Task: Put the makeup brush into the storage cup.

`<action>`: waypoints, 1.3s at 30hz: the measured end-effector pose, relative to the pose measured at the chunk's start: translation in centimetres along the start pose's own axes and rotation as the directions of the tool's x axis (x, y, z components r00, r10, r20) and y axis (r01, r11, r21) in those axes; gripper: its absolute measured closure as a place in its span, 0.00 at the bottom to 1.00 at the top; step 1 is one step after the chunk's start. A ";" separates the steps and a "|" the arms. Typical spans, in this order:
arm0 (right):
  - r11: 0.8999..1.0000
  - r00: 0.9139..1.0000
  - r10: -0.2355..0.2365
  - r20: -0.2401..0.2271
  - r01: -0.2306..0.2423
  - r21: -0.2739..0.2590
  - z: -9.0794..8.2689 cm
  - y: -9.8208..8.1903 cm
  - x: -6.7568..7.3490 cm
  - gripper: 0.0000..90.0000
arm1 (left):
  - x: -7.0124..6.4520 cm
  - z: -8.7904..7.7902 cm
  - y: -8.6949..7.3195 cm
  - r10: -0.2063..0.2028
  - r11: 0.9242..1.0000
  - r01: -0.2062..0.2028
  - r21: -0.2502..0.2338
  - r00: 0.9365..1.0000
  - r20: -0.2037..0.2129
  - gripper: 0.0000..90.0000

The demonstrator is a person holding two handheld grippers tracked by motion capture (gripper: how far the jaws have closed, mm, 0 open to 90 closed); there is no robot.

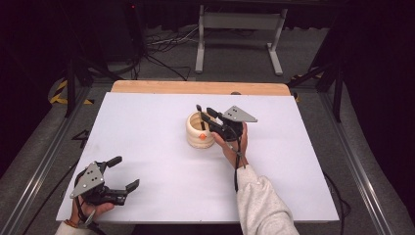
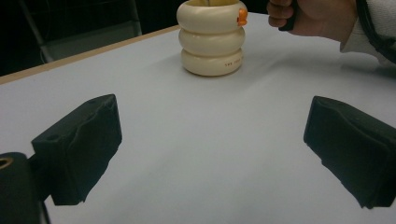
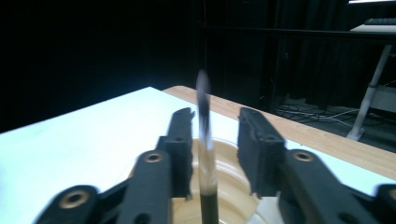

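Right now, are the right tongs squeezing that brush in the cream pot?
No: in the right gripper view the brush stands between the right tongs with a gap on either side, its handle down in the pot.

Overhead light blows my white worktop (image 1: 161,127) bright, surroundings near black. Soft shadows beside the cream holder (image 2: 211,39). My right tongs (image 3: 215,140) view: brush (image 3: 204,112) tip motion-blurred, bluish cast, mild grain.

the thin dark-tipped brush (image 3: 204,140) blurs at its tip; the cream ribbed ceramic pot (image 3: 229,196) hides its lower end.
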State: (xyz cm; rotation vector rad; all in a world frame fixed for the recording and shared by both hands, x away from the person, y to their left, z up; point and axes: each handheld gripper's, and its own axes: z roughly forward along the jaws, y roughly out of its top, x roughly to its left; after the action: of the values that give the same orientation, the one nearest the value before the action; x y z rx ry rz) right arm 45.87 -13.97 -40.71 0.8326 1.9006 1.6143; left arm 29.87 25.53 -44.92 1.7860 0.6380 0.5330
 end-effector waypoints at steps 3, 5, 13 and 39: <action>1.000 1.000 0.004 0.000 -0.004 -0.005 -0.2 0.1 -0.3 0.67 | 0.0 -0.1 0.0 -0.001 1.000 0.001 -0.005 1.000 -0.004 0.06; 1.000 1.000 0.003 0.007 -0.003 -0.003 -0.3 0.2 -0.4 0.63 | 0.1 -0.2 0.0 -0.005 1.000 0.005 -0.007 1.000 -0.003 0.06; 0.996 0.995 -0.089 0.049 0.089 0.010 -1.5 1.7 -0.1 0.51 | 0.0 -0.3 0.0 -0.002 1.000 0.002 -0.019 1.000 -0.008 0.06; 0.978 0.968 -0.208 0.138 0.204 0.044 -5.6 3.2 0.8 0.24 | 0.0 0.0 0.0 0.005 1.000 -0.005 0.000 1.000 -0.006 0.05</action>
State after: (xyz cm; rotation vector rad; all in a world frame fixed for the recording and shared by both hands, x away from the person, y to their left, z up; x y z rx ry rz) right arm 41.72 -16.87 -36.64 0.7151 1.8476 1.3695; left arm 29.86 25.55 -44.89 1.7872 0.6379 0.5413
